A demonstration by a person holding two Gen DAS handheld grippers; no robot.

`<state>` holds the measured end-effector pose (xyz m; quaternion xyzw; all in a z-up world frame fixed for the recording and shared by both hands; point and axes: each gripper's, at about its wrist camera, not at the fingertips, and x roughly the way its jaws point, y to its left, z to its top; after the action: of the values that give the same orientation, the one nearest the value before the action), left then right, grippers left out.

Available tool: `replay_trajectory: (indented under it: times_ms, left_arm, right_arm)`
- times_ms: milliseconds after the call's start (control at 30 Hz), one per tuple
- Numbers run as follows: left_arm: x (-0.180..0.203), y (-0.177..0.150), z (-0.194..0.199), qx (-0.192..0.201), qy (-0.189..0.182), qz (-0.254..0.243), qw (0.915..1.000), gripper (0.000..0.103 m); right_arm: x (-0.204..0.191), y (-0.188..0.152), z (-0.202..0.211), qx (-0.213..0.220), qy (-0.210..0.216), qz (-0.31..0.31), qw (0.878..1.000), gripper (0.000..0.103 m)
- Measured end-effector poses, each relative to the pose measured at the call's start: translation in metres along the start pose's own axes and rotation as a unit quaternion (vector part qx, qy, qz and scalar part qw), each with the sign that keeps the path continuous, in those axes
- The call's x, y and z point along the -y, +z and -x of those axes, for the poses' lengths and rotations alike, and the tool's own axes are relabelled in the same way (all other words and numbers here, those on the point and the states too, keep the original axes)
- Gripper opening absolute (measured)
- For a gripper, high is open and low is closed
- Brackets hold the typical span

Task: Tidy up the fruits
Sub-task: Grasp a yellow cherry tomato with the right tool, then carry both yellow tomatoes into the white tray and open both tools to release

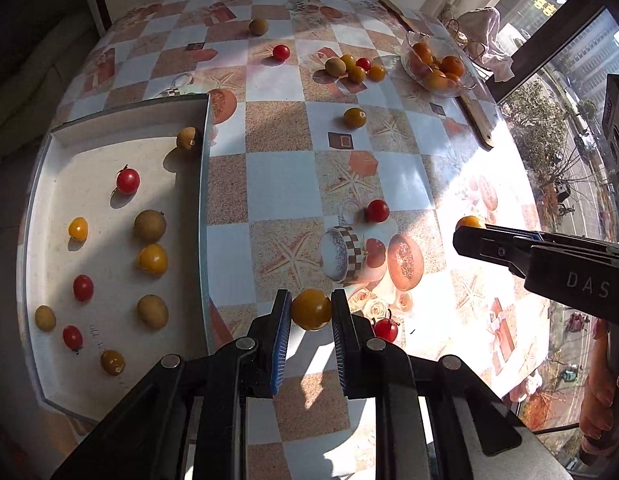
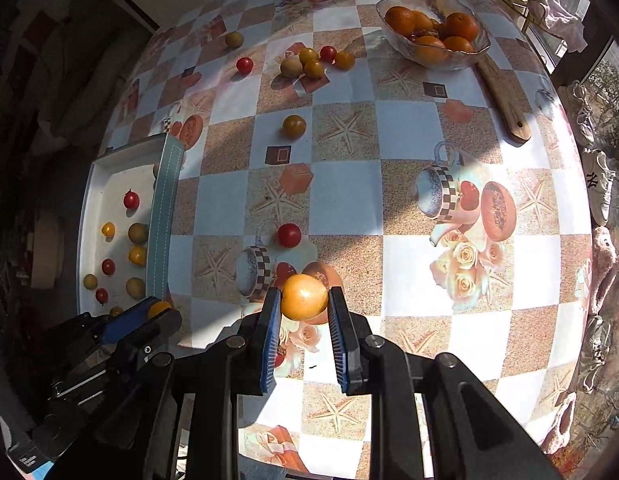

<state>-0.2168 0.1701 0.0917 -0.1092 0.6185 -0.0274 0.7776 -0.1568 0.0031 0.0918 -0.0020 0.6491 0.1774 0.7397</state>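
My left gripper (image 1: 310, 309) is shut on a yellow cherry tomato (image 1: 311, 309), held above the table just right of the white tray (image 1: 109, 132). It also shows in the right wrist view (image 2: 159, 312). My right gripper (image 2: 303, 302) is shut on a yellow-orange tomato (image 2: 304, 297); it shows in the left wrist view (image 1: 469, 226) at the right. The tray holds several red, yellow and brown fruits, such as a red tomato (image 1: 128, 181). Loose fruits lie on the table: a red tomato (image 1: 377, 211), another red one (image 1: 386, 329), a yellow one (image 1: 354, 117), and a cluster (image 1: 355, 68) at the back.
A glass bowl (image 1: 463, 86) of oranges stands at the back right, next to a long wooden utensil (image 1: 475, 114). The table has a checkered cloth (image 1: 285, 184). A window runs along the right edge. Shoes (image 2: 597, 184) lie on the floor beyond the table.
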Motion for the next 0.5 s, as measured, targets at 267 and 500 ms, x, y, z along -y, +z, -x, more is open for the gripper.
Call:
replay_trajectory:
  times_ms: [267, 500]
  left_arm:
    - [-0.057, -0.012, 0.021, 0.018, 0.023, 0.045, 0.9986, 0.022]
    - [-0.122, -0.019, 0.029, 0.027, 0.063, 0.092, 0.9934, 0.022]
  right_arm:
    - [-0.051, 0.005, -0.005, -0.009, 0.006, 0.044, 0.999, 0.026]
    - [-0.105, 0.011, -0.019, -0.018, 0.020, 0.089, 0.996, 0.026]
